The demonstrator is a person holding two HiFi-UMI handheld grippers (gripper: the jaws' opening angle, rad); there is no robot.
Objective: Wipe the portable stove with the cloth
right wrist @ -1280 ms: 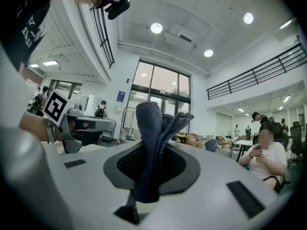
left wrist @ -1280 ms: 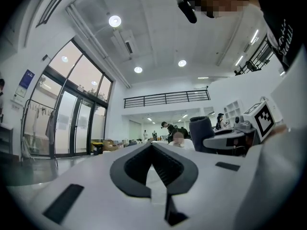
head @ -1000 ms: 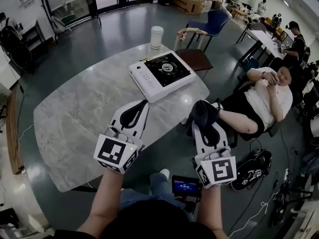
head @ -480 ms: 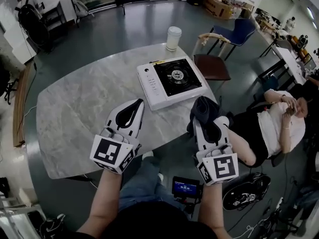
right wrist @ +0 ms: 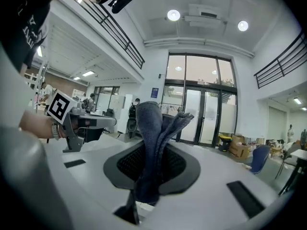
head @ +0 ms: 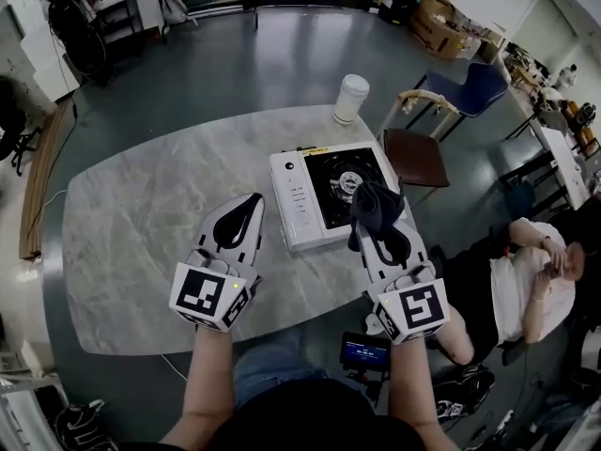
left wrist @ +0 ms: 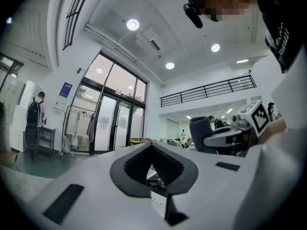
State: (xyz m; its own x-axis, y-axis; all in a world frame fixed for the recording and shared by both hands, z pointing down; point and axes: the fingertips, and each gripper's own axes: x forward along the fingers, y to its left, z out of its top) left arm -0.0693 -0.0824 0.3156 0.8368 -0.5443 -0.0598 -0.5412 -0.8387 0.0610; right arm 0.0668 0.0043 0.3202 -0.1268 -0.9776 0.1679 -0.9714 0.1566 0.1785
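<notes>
The portable stove [head: 305,195], white with a black burner top, sits on the marble table [head: 131,224] toward its right end. My right gripper [head: 370,220] is shut on a dark blue-grey cloth [head: 374,203], which bunches up over the stove's near right part; whether it touches the top I cannot tell. In the right gripper view the cloth [right wrist: 152,138] stands up between the jaws. My left gripper [head: 250,201] is shut and holds nothing, just left of the stove's front. A strip of the stove [left wrist: 156,201] shows below its jaws.
A white lidded cup [head: 351,98] stands on the table behind the stove. A brown chair [head: 415,156] and a blue chair [head: 474,87] stand off the right end. A person [head: 526,285] sits low at the right.
My right gripper has carried the cloth from beside the table's right edge to over the stove. The left gripper has kept its place near the stove's front left.
</notes>
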